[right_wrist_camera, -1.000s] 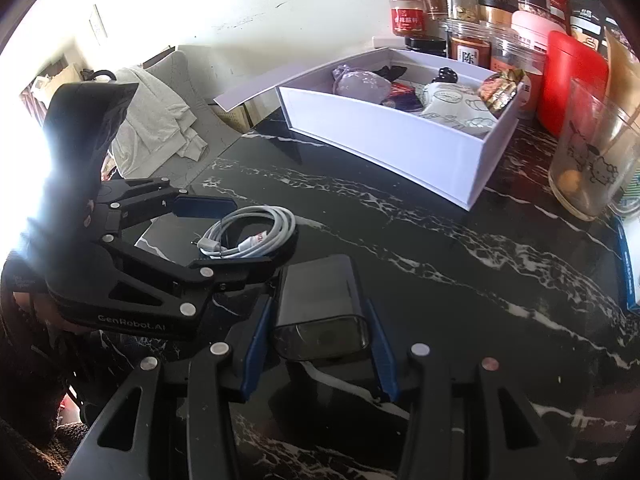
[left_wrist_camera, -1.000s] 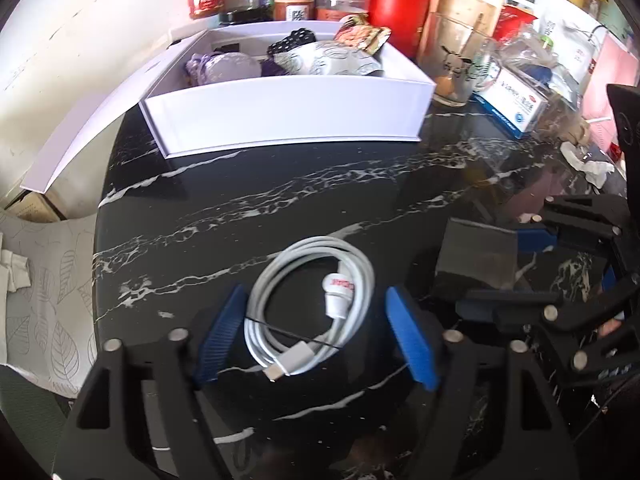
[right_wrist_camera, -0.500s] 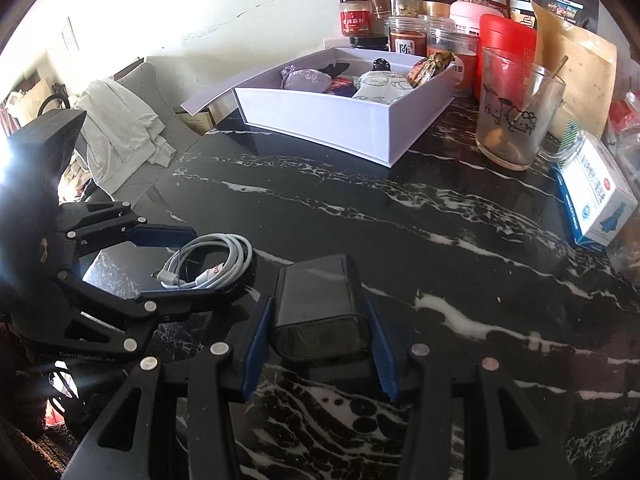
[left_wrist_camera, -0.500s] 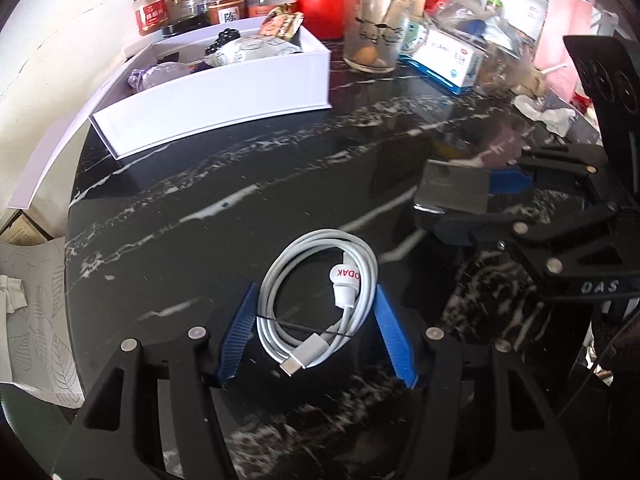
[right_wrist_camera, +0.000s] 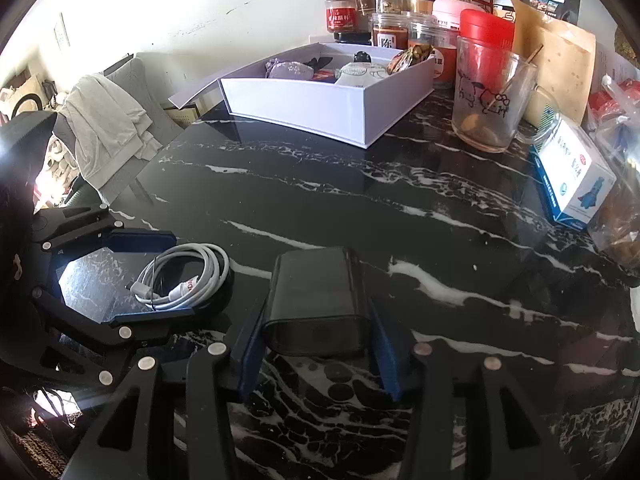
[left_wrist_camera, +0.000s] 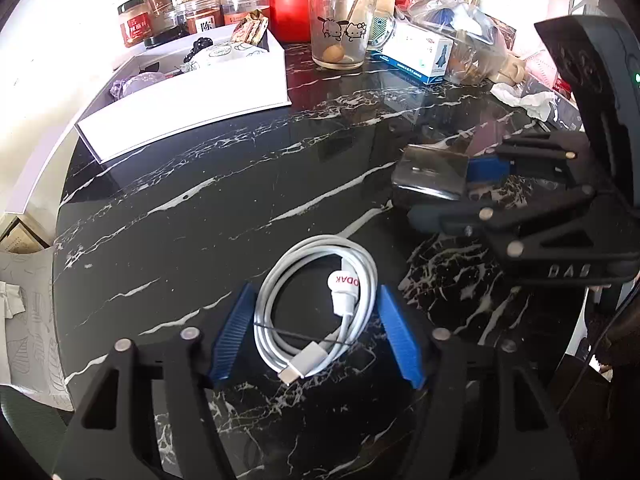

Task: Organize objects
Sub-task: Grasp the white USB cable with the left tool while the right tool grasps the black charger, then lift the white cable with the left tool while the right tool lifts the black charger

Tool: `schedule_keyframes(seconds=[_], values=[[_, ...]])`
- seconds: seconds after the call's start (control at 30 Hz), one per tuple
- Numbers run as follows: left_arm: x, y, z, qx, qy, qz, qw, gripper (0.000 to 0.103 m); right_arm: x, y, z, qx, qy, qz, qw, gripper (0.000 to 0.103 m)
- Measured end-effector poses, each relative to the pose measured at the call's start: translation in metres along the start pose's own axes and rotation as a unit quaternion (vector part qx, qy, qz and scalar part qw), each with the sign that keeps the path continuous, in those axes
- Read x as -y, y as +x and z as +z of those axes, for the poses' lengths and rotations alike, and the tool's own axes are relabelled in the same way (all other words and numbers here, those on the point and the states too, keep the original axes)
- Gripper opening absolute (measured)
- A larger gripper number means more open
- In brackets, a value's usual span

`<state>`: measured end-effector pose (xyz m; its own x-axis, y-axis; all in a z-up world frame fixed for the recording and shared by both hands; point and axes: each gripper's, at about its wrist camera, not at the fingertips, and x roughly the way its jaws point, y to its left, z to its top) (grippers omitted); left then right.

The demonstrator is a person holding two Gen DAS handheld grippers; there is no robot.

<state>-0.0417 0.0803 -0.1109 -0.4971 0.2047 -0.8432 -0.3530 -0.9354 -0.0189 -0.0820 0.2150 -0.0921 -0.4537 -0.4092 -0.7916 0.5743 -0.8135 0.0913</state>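
Note:
A coiled white charging cable (left_wrist_camera: 344, 284) lies on the black marble table (left_wrist_camera: 200, 220) between the blue pads of my left gripper (left_wrist_camera: 314, 300). Its jaws are opening, and the pads stand just off the coil. A dark rectangular box (right_wrist_camera: 316, 280) rests on the table between the pads of my right gripper (right_wrist_camera: 318, 308). Those jaws are opening too, with the pads close along its sides. In the right wrist view the left gripper (right_wrist_camera: 180, 276) and the cable (right_wrist_camera: 200, 272) sit at the lower left. The left wrist view shows the right gripper (left_wrist_camera: 440, 192) and the box (left_wrist_camera: 432, 172) at the right.
An open white box (left_wrist_camera: 180, 108) with packets stands at the back left. Behind and beside it are spice jars, a red canister (left_wrist_camera: 296, 0), a glass mug (left_wrist_camera: 340, 32), a blue and white carton (left_wrist_camera: 420, 56) and crumpled tissue (left_wrist_camera: 524, 98). A cloth-draped chair (right_wrist_camera: 104, 128) stands past the table edge.
Both grippers have slid across the table away from the white box, which now looks smaller. The left pads closed in on the coil, then spread apart again.

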Motion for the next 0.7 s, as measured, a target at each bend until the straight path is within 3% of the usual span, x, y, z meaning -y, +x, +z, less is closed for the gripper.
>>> schedule_keyframes(seconds=[0.1, 0.17, 0.43, 0.47, 0.53, 0.57, 0.7], values=[[0.002, 0.004, 0.001, 0.007, 0.003, -0.002, 1.0000, 0.079, -0.004, 0.002, 0.000, 0.004, -0.011, -0.005, 1.000, 0.058], [0.003, 0.005, 0.001, 0.012, 0.004, -0.003, 0.9999, 0.082, -0.007, 0.004, 0.000, 0.006, -0.019, -0.012, 1.000, 0.058], [0.003, 0.007, 0.001, 0.032, 0.009, -0.007, 0.9994, 0.082, -0.010, 0.005, 0.000, 0.008, -0.025, -0.020, 0.999, 0.059], [0.004, 0.007, 0.000, 0.037, 0.011, -0.008, 0.9992, 0.081, -0.010, 0.005, 0.000, 0.008, -0.027, -0.023, 0.999, 0.058], [0.004, 0.006, 0.000, 0.043, 0.014, -0.009, 0.9989, 0.069, -0.012, 0.004, 0.000, 0.009, -0.031, -0.032, 0.999, 0.046], [0.005, 0.005, 0.001, 0.046, 0.014, -0.011, 0.9988, 0.058, -0.011, 0.004, 0.000, 0.010, -0.029, -0.032, 0.999, 0.046], [0.007, 0.004, 0.003, 0.047, 0.013, -0.008, 0.9988, 0.057, -0.009, 0.003, -0.001, 0.012, -0.025, -0.027, 0.999, 0.046]])
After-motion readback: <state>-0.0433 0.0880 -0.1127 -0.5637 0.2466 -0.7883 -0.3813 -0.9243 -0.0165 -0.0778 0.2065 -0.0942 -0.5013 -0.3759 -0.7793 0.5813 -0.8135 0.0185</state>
